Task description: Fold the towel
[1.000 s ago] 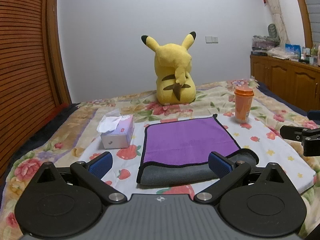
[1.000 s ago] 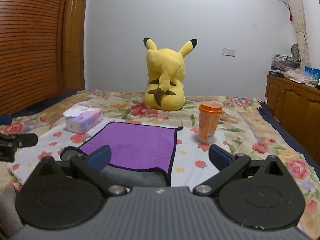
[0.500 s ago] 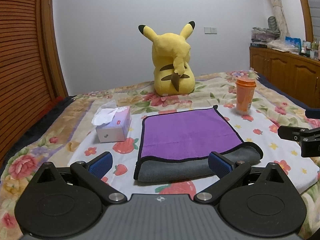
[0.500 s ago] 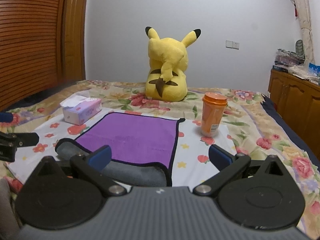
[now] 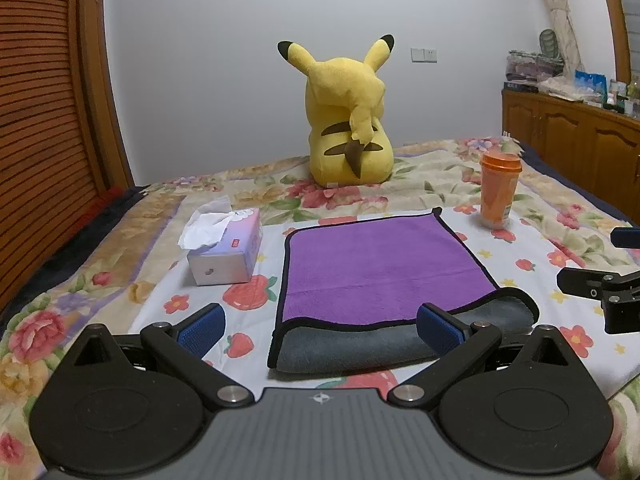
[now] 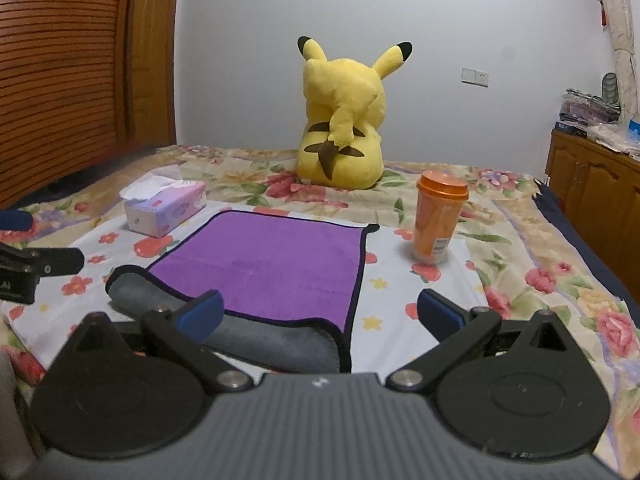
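Note:
A towel, purple on top with a black hem and a grey underside, lies folded on the flowered bedspread; its grey fold faces me. It also shows in the right wrist view. My left gripper is open and empty, just short of the towel's near left edge. My right gripper is open and empty, over the towel's near right corner. Each gripper shows at the edge of the other's view, the right one and the left one.
A tissue box stands left of the towel and an orange cup to its far right. A yellow plush toy sits behind. A wooden wardrobe is at left, wooden cabinets at right.
Both grippers have lowered and drawn back slightly from the towel. The towel lies as before. Both grippers stay open.

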